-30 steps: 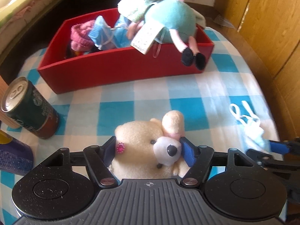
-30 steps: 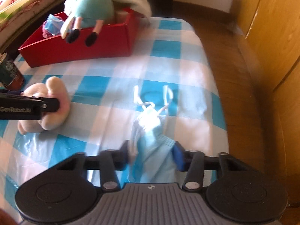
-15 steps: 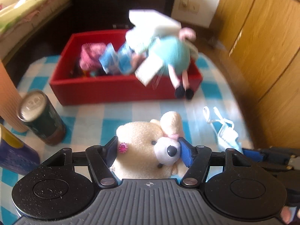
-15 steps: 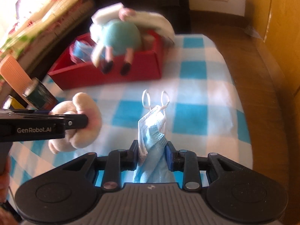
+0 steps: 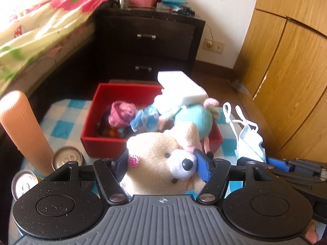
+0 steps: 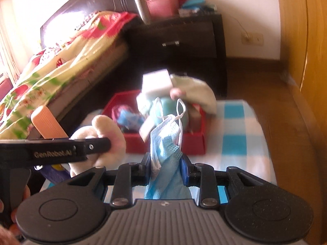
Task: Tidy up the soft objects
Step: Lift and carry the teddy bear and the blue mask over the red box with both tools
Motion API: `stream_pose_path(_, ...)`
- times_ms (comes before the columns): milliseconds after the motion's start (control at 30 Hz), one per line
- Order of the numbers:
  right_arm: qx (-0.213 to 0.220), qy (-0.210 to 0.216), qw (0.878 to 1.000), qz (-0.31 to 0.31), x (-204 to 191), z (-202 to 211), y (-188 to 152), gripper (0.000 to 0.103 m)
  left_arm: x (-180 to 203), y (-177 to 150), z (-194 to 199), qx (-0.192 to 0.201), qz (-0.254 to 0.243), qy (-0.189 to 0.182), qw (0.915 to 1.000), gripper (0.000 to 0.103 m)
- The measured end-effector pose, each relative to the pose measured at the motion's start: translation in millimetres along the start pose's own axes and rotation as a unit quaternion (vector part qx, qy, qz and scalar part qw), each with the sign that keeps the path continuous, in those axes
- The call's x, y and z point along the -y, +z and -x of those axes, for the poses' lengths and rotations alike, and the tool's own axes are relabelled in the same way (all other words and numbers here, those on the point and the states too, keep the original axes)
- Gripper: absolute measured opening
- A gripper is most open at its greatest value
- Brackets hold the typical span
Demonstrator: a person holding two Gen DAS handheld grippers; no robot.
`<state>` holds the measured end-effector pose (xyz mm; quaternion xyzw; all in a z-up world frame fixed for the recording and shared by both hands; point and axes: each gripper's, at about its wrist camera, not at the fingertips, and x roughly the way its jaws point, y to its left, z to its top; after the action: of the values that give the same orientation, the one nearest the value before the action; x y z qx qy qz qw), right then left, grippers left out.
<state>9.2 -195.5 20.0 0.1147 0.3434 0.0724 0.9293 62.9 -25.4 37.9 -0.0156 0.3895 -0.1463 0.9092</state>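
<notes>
The red box [image 5: 102, 143] at the table's [image 5: 65, 120] far side is already heaped. The cream teddy bear [image 5: 161, 155], clamped by its head in the left tongs [image 5: 163, 163], may roll off that pile. The blue face mask [image 6: 165, 153], pinched in the nearly closed right tongs [image 6: 165, 169], could snag its loops on the rim.

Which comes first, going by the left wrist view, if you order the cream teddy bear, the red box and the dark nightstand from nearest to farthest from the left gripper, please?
1. Cream teddy bear: clamped between the left gripper fingers.
2. Red box: just beyond the bear, on the checked cloth.
3. Dark nightstand: farthest, at the wall behind the box.
</notes>
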Motion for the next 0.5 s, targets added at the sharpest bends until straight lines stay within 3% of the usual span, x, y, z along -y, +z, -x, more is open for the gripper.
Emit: stream_pose_path(500, 0.043, -0.025, 0.997, 0.061, -24.7, -19.6, 44.2, 0.007, -10.2, 34.9, -10.7, 0.034, 0.024, 0.022, 0.9989, 0.066)
